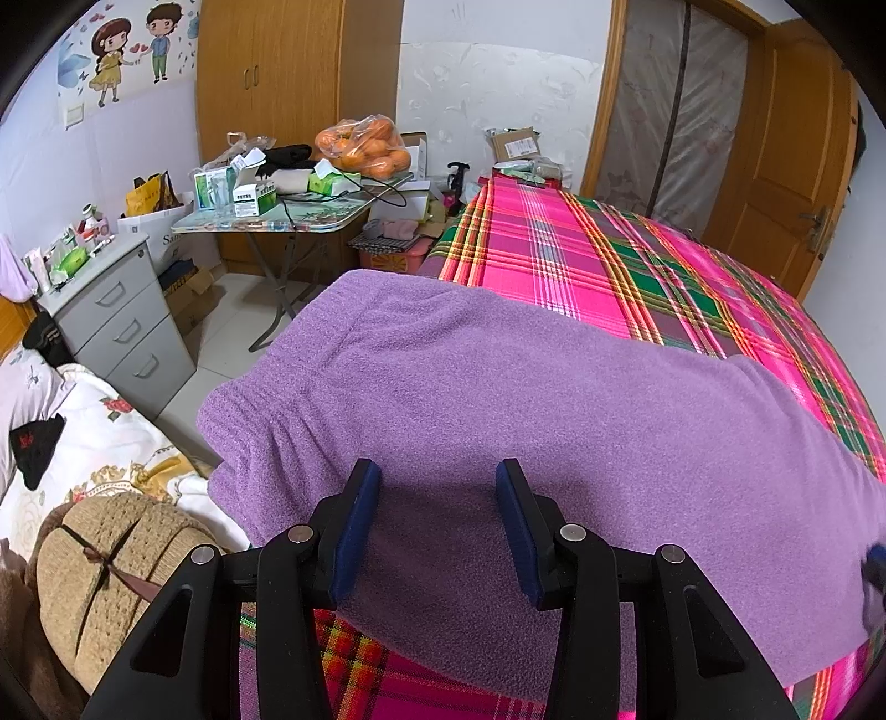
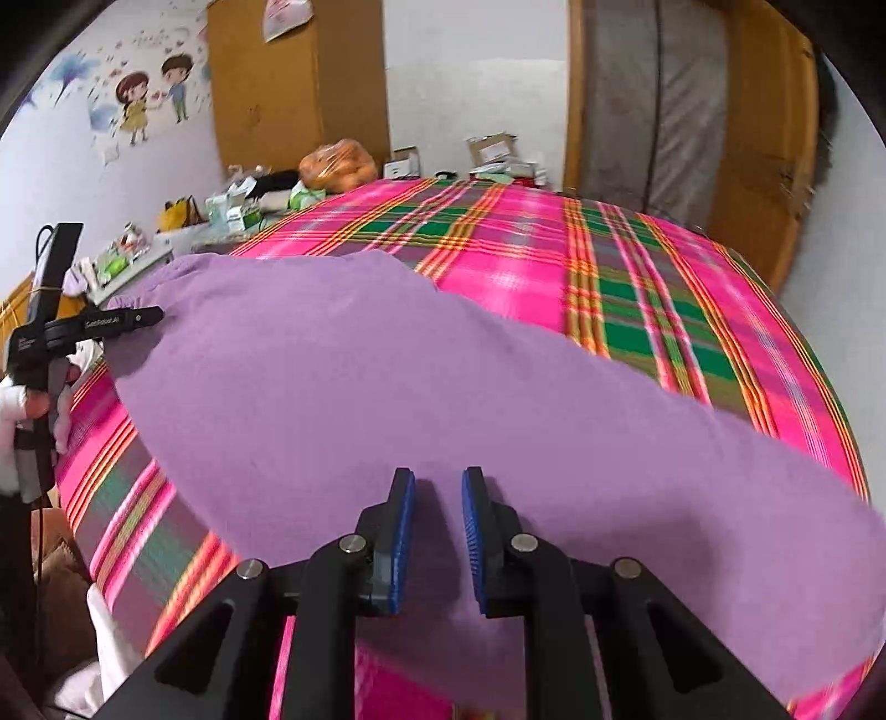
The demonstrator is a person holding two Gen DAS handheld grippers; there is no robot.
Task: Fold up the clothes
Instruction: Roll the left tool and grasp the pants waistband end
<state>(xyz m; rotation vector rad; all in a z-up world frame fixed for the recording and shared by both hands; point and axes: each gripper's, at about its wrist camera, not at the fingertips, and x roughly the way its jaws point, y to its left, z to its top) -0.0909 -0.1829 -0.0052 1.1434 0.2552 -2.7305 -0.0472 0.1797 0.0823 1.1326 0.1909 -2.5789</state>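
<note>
- Purple fleece garment (image 1: pixel 498 387) lies flat across the bed's (image 1: pixel 637 266) near edge, mid-fold.
- Your left gripper (image 1: pixel 437 526) hovers wide apart, empty.
- Your right gripper (image 2: pixel 437 531) stands narrow, gripping nothing; pinch an edge next.

place: home bedroom | cues: plaid-covered bed (image 1: pixel 637 266); wooden wardrobe (image 1: pixel 271 72); grey drawer unit (image 1: pixel 122 321); cartoon wall sticker (image 1: pixel 133 50)
</note>
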